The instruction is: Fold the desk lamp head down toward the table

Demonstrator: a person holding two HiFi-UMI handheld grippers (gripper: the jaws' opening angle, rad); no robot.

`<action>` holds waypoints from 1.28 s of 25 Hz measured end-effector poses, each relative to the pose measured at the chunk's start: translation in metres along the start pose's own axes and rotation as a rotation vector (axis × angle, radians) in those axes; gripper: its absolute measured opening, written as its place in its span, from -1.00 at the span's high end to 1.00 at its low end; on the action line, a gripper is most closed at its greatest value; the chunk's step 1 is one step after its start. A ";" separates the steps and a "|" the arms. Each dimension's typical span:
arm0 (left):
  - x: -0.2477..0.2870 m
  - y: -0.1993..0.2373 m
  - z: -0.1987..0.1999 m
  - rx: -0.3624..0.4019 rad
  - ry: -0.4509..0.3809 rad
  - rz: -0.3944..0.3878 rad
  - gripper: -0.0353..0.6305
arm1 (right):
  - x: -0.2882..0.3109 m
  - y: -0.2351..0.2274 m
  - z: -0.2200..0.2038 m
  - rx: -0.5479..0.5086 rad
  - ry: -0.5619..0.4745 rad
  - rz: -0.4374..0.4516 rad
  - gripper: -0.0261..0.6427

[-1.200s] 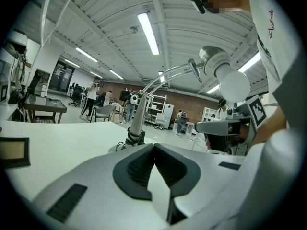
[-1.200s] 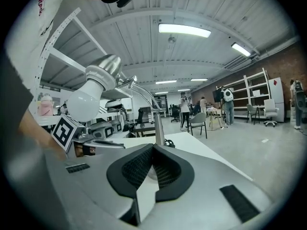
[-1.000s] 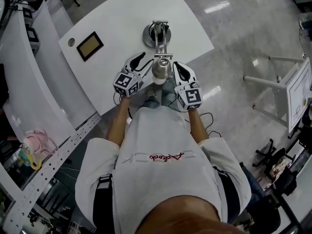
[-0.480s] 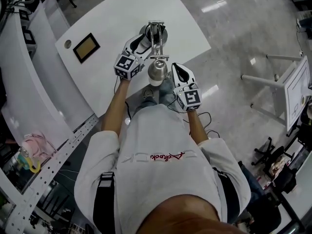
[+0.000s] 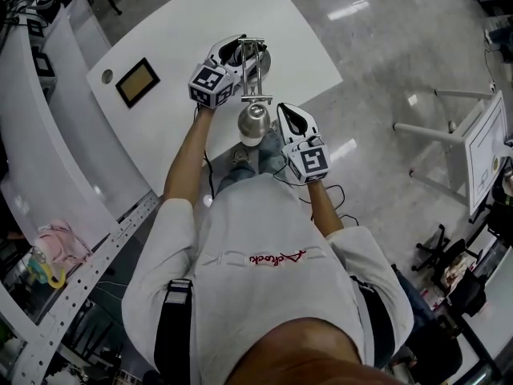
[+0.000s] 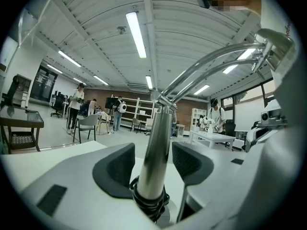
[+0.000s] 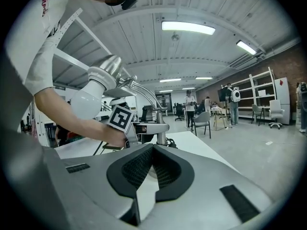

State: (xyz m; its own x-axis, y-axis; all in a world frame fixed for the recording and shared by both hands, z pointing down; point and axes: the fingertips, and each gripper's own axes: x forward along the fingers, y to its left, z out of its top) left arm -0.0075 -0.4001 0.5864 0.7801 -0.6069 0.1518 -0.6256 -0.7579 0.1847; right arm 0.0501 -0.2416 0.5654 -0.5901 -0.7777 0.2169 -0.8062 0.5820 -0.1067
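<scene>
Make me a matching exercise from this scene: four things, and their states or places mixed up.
1 left gripper
2 right gripper
3 lamp head
4 brown panel

A shut, empty
B silver, with a white bulb
C flat on the white table
D around the lamp's post

Pairs: 1-D, 2-A, 3-B, 4-C.
The left gripper's jaws are closing, with the post between them.

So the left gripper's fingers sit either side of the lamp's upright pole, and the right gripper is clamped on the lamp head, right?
Not the right one. The right gripper view shows the right gripper shut on nothing, fingers together, with the lamp head beside it. The rest holds: the pole stands between the left gripper's closing fingers.
</scene>
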 end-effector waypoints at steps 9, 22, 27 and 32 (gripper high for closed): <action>0.007 -0.005 0.008 0.000 -0.010 -0.080 0.39 | 0.006 0.006 0.022 -0.058 -0.043 0.061 0.84; 0.008 -0.004 0.007 -0.001 -0.004 -0.083 0.38 | 0.014 0.036 0.068 -1.059 -0.071 0.152 0.84; 0.008 -0.004 0.006 0.000 0.002 -0.093 0.38 | 0.016 0.043 0.086 -1.237 -0.142 0.169 0.69; 0.007 -0.005 0.006 -0.002 0.003 -0.090 0.38 | 0.027 0.054 0.099 -1.252 -0.194 0.191 0.32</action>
State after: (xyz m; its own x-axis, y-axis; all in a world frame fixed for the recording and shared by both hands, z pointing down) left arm 0.0011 -0.4024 0.5809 0.8330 -0.5358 0.1376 -0.5532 -0.8088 0.1996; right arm -0.0132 -0.2547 0.4692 -0.7735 -0.6174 0.1433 -0.1803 0.4311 0.8841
